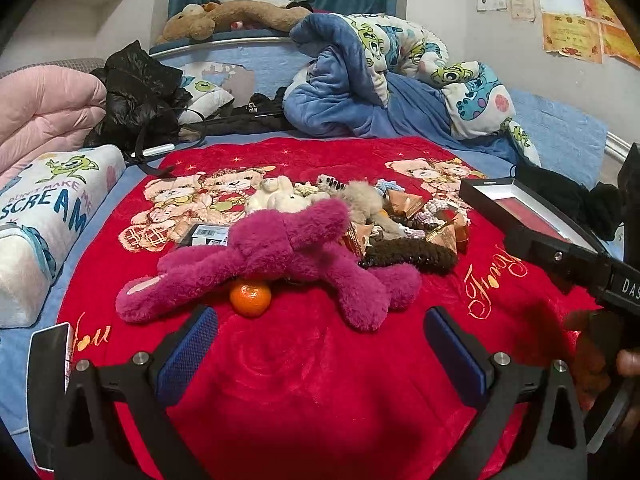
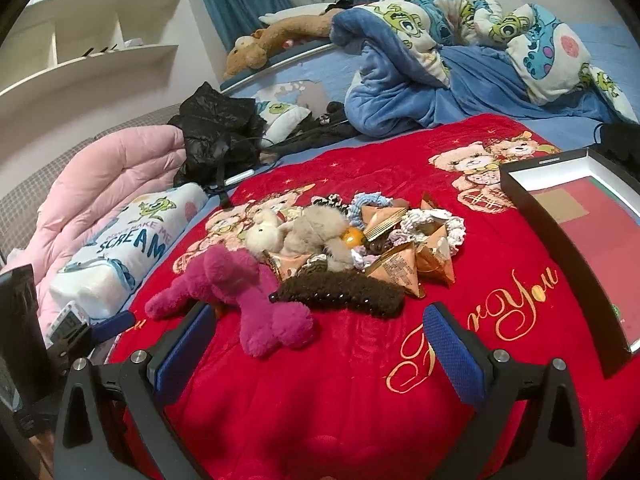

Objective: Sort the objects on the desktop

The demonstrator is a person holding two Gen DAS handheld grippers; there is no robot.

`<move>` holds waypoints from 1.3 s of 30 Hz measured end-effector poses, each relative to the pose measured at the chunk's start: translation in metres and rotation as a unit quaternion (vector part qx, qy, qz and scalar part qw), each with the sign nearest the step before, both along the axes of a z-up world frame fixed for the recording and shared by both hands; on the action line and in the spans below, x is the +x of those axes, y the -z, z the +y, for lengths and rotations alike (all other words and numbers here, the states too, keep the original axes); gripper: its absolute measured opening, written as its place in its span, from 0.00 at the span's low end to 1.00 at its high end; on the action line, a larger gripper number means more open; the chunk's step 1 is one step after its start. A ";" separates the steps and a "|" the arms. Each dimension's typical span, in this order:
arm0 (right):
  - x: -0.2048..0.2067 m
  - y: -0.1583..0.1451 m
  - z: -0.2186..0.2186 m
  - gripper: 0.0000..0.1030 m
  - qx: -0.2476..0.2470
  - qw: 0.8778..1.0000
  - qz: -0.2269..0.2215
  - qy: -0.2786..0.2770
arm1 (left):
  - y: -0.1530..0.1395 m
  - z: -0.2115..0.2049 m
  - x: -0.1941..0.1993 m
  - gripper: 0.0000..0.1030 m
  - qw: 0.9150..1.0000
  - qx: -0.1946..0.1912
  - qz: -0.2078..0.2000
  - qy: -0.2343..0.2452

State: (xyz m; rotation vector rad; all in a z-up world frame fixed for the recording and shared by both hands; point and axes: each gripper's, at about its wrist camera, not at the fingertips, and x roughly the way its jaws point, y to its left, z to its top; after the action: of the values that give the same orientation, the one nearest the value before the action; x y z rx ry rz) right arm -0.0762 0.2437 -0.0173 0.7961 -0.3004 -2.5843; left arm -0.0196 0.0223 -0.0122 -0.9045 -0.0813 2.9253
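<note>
Our left claw (image 1: pixel 320 344) is wide open and empty, and the orange (image 1: pixel 250 299) sits just ahead, a bit left, under the pink toy (image 1: pixel 280 248).

The white pillow (image 1: pixel 48 216) at the left carries blue print: "DON'T MAKE ME" in small letters and "SCREAM" in big ones. The red blanket (image 2: pixel 320 380) has gold embroidered script ending in "You". A black part of the other gripper device (image 1: pixel 624 286) shows white letters "DAS", cut off by the frame edge. The barcode label on a small box (image 1: pixel 210 234) is too small to read.
</note>
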 end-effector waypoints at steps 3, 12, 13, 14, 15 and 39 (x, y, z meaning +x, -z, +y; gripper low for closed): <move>-0.002 0.000 0.004 1.00 -0.018 1.000 -0.007 -0.004 | -0.001 -0.001 -0.001 1.00 1.000 0.003 -0.001 -0.001; -0.008 0.008 0.002 1.00 -0.009 1.000 -0.013 0.002 | 0.002 -0.006 -0.007 1.00 1.000 0.002 -0.008 -0.013; -0.010 0.010 0.001 1.00 -0.007 1.000 -0.015 0.002 | 0.003 -0.007 -0.009 1.00 1.000 0.004 -0.010 -0.016; -0.012 0.011 0.001 1.00 -0.006 1.000 -0.017 0.003 | 0.005 -0.009 -0.012 1.00 1.000 0.008 -0.014 -0.017; -0.014 0.012 0.001 1.00 -0.004 1.000 -0.019 0.006 | 0.006 -0.010 -0.014 1.00 1.000 0.009 -0.019 -0.018; -0.079 0.039 -0.010 0.87 0.048 0.997 -0.045 0.045 | 0.028 -0.032 -0.098 1.00 0.997 0.010 -0.077 -0.023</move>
State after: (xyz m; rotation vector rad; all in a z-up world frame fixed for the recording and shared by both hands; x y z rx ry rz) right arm -0.1555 0.2339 -0.0567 0.9567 -0.2447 -2.6692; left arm -0.1180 -0.0097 -0.0404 -1.1389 -0.1418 2.8849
